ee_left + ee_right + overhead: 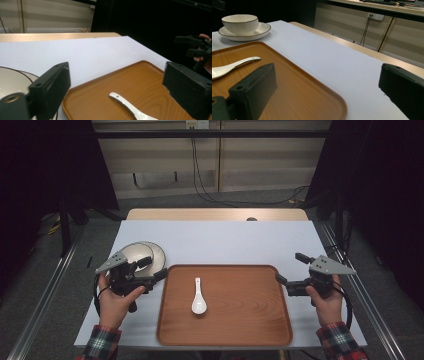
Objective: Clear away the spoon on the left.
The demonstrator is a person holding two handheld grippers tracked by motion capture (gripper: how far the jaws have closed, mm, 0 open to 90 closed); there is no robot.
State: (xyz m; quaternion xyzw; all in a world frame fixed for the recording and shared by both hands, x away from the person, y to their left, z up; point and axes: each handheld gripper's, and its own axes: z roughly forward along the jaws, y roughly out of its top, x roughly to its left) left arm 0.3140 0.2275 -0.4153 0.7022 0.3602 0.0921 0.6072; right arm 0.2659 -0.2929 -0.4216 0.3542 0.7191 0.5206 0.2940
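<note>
On the white surface (225, 240), a wooden tray (240, 320) lies in the middle near the person's edge, and a white ceramic spoon (198, 297) rests on its left half, bowl end toward the person and handle pointing away. Left of the tray, just beside its far left corner, a pale bowl (240, 23) sits on a dark-rimmed saucer (260, 30).

At the left, the left tool (152, 269) hovers over the near right side of the saucer, its black jaws aimed toward the tray; they stand wide apart with nothing between them (in the left gripper view one jaw lies over the saucer's rim, the other over the tray, with the spoon's handle (125, 102) seen between them farther off). At the right, the right tool (290, 269) is held just off the tray's far right corner, pointing left toward it. Its jaws are spread wide too and grip nothing; the right gripper view looks across the tray to the spoon and the bowl beyond.
</note>
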